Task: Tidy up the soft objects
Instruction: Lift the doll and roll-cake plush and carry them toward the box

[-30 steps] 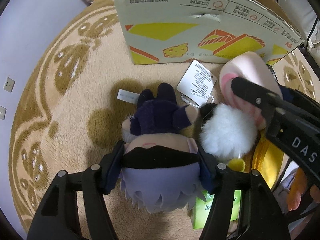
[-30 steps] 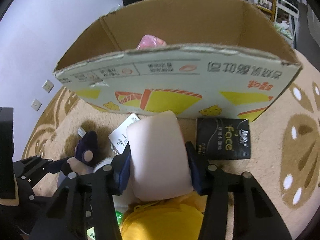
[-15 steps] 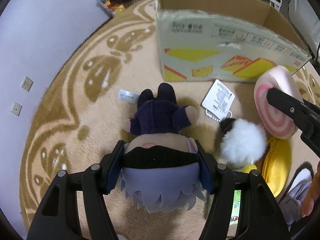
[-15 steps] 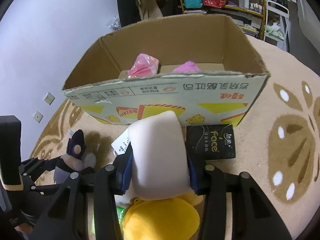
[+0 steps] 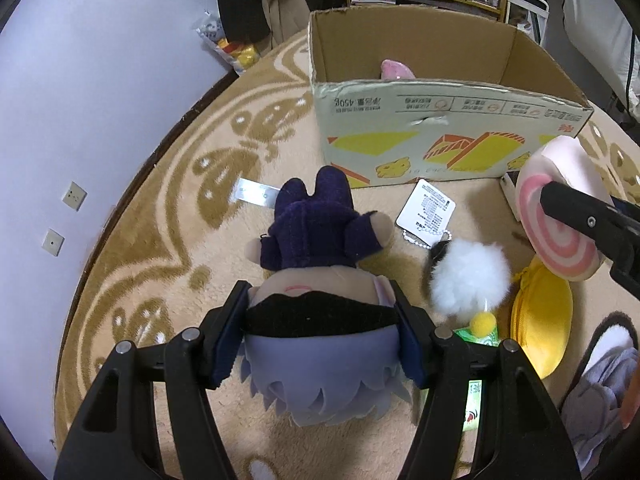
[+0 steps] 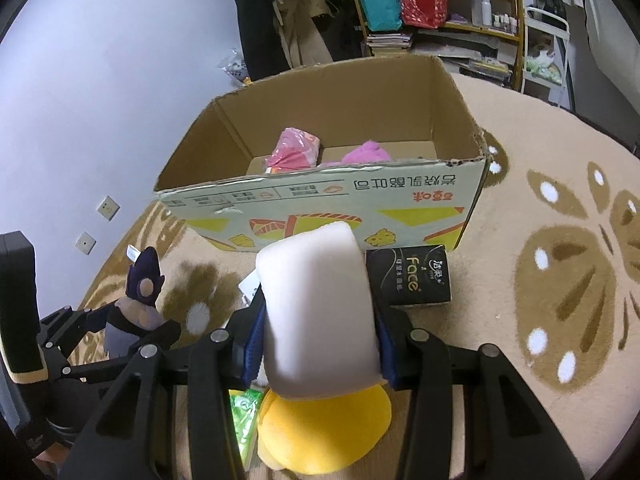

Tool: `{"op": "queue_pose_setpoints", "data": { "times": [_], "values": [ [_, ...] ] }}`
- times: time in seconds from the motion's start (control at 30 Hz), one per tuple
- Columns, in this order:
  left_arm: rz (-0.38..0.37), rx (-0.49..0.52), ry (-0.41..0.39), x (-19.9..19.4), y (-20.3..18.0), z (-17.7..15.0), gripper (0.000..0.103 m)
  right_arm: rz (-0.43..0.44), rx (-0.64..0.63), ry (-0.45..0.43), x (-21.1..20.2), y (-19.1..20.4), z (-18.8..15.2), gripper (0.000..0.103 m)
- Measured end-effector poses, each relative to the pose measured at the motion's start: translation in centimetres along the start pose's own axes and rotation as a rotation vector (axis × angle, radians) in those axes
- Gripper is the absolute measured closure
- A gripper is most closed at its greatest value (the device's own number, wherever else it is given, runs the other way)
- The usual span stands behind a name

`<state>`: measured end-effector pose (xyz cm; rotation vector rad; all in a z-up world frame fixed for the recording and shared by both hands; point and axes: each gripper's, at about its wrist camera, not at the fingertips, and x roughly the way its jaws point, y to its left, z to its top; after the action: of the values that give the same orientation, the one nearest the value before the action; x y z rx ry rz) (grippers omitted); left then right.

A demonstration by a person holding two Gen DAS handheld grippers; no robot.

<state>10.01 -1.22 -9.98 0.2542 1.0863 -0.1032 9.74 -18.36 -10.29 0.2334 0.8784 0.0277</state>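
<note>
While left jaws clamp doll (image 5: 320,320), right jaws clamp roll cushion (image 6: 320,312); box (image 6: 320,196) rim ahead.

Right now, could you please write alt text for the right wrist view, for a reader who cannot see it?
The right gripper clamps a pale pink swirl-roll cushion above a beige patterned rug, facing an open cardboard box that holds two pink soft items. A black tissue pack lies before the box; at left, the left gripper holds a plush doll.

The purple-clad plush doll (image 5: 320,280) hangs head-first in the left gripper (image 5: 320,336), the pink-swirl roll cushion (image 6: 320,312) is squeezed in the right gripper (image 6: 320,340), both just short of the open cardboard box (image 6: 400,196).
</note>
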Motion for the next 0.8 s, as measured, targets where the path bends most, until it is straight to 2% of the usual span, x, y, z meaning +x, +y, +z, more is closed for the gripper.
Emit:
{"op": "queue_pose_setpoints", "data": {
  "times": [0.5,0.8],
  "values": [
    [0.007,-0.029,-0.129,-3.3,0.9,-0.2,0.038,-0.035,-0.033,-0.048,-3.2,0.5,-1.0,0.055],
    [-0.024,-0.017,-0.241,-5.9,0.7,-0.4,0.038,-0.035,-0.045,-0.091,-4.1,0.9,-1.0,0.054]
  ]
}}
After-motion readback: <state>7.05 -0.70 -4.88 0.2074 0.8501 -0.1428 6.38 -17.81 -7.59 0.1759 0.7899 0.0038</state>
